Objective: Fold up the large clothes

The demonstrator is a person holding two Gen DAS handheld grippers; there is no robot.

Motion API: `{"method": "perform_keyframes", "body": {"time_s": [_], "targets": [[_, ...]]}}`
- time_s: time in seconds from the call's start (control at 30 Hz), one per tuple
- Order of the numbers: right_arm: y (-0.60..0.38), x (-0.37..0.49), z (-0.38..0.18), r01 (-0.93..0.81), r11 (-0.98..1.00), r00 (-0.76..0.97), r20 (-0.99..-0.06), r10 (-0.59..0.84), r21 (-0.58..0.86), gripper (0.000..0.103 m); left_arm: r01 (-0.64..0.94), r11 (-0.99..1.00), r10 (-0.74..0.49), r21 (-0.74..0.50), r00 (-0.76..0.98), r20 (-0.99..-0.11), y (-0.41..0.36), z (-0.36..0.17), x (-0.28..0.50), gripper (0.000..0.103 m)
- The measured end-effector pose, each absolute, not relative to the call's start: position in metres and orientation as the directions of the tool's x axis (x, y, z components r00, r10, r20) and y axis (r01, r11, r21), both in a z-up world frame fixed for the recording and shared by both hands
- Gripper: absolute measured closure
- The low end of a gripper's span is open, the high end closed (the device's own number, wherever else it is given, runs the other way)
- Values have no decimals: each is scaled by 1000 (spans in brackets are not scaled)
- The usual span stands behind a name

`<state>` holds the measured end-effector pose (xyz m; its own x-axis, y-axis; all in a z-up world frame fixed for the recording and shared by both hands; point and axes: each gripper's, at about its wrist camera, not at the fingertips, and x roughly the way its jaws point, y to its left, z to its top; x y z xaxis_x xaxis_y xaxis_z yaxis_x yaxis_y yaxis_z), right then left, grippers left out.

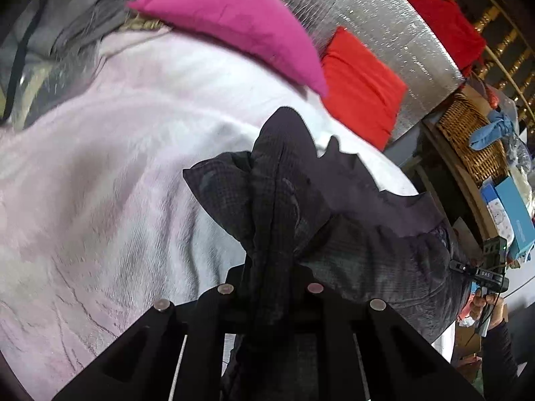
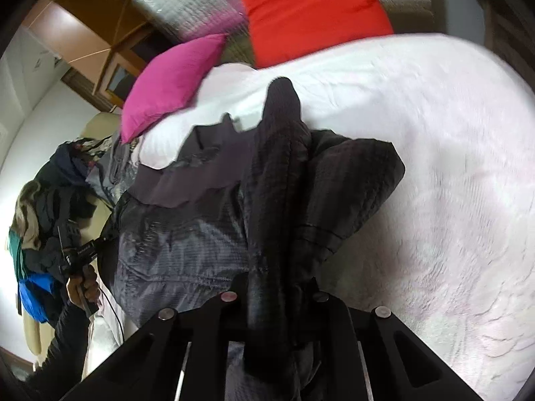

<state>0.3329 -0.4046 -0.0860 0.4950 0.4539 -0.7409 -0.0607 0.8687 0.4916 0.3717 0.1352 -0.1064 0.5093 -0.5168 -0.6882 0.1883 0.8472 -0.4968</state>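
Note:
A large dark grey quilted jacket [image 1: 351, 220] hangs between both grippers above a pale pink bed cover [image 1: 100, 167]. My left gripper [image 1: 271, 280] is shut on a bunched fold of the jacket, which drapes over its fingers. My right gripper [image 2: 274, 287] is shut on another bunched part of the same jacket [image 2: 187, 234]. The jacket sags between the two grips. The right gripper also shows at the far right of the left wrist view [image 1: 490, 267], and the left gripper shows at the left of the right wrist view [image 2: 78, 255].
A magenta pillow [image 1: 234, 23] and a red pillow [image 1: 361, 87] lie at the head of the bed against a silver padded board [image 1: 384, 20]. A wicker basket [image 1: 468, 133] and boxes stand beside the bed. A pile of clothes [image 2: 50, 200] sits on the other side.

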Motion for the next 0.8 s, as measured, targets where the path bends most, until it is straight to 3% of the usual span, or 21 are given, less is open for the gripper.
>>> {"method": "perform_keyframes", "body": {"time_s": [0.57,0.8], "targets": [[-408,269,92,-179,928,666,-654,358,326,91,358,804,-586,-475,613,-531,100,20,328,91],[-440,222,85,-120,933,693,-644,324,340,91,407,785,-614,-468,614,-496,72,26,290,91]]}}
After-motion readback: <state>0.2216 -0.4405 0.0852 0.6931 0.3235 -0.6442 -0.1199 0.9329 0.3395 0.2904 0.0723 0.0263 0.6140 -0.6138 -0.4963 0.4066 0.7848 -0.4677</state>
